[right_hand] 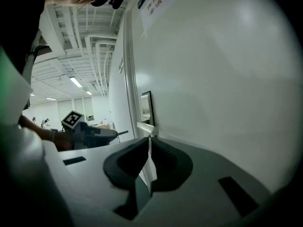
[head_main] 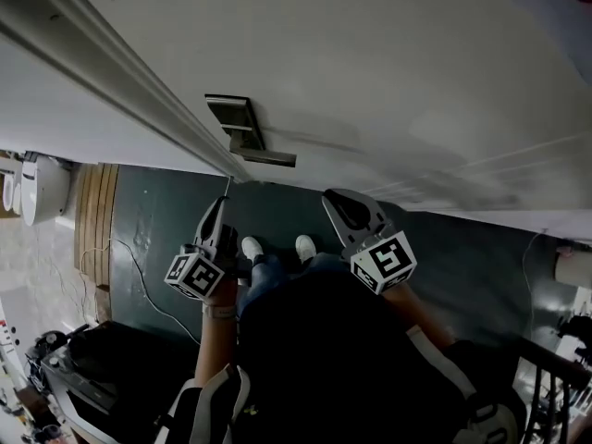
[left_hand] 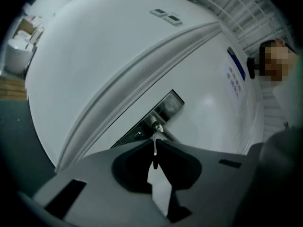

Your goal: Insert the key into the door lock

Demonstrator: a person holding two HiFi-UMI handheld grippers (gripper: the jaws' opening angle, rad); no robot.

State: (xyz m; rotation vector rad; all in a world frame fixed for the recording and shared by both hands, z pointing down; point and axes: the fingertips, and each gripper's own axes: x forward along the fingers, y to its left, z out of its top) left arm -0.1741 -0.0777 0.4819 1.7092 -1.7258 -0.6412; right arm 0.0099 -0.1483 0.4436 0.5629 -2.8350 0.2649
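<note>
- The left gripper [left_hand: 155, 143] has its fingers [left_hand: 102, 171] pressed together on the key [left_hand: 155, 148]. The thin blade stands out in front of them and is seen on its edge.
- The key points at the door lock [left_hand: 156, 125], which sits on the dark lock plate [left_hand: 165, 109] of the white door [left_hand: 118, 41]. The tip is near the keyhole but, as I judge, not yet inside.
- The right gripper [right_hand: 149, 143] hangs beside the door, its fingers [right_hand: 199, 174] closed with nothing between them.
- To do this step well, first bring the blade in line with the slot. Then push slowly and straight along the key.
- The door handle [left_hand: 170, 137] is just beside the keyhole, so come in from the free side and do not touch it.
- If the tip catches on the plate, draw back a little and correct the angle. Forcing it may twist the key in the grip.
</note>
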